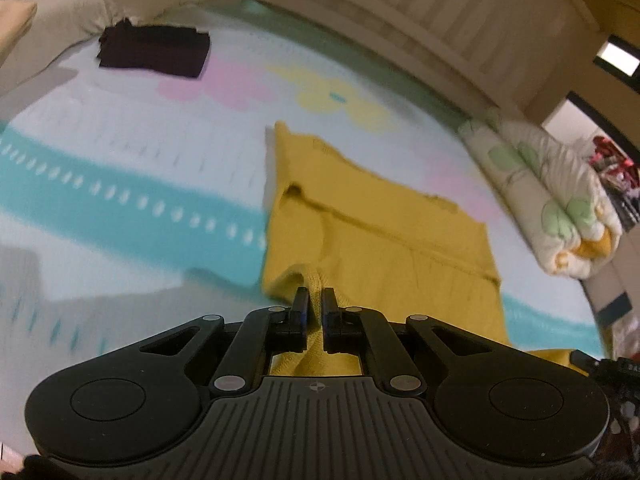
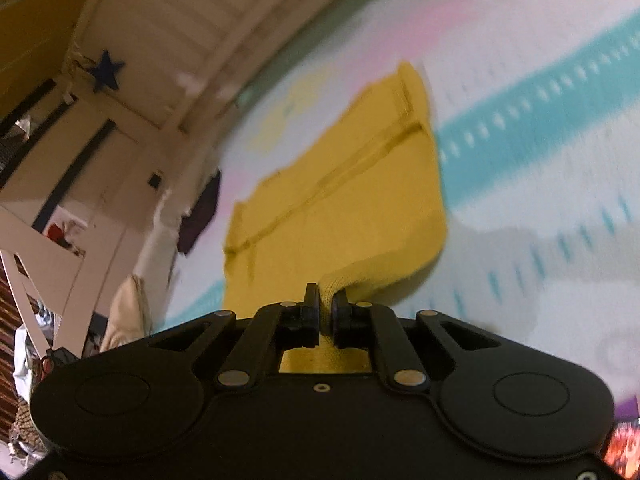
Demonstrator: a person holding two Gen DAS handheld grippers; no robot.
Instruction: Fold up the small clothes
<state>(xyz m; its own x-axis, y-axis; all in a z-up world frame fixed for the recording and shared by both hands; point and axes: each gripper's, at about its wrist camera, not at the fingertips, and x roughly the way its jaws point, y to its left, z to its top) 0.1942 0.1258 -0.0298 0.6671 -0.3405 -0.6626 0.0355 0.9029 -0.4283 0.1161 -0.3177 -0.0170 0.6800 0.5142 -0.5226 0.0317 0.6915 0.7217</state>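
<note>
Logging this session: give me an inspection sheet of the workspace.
Surface: patterned bed sheet, teal stripe, pastel flowers.
Job's things: yellow garment, partly folded, near edge lifted; dark folded garment far off.
Clutter: rolled floral quilt at bed edge.
Grippers: left gripper and right gripper each shut on the yellow garment's edge.
Cables: nothing seen.
Surroundings: slatted headboard; blue star on furniture.

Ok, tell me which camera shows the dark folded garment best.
The left wrist view. The dark folded garment lies whole and unblocked on the bedsheet, far from the yellow garment. In the right wrist view only a dark blurred patch shows at the bed's edge, and I cannot tell that it is the same piece.
</note>
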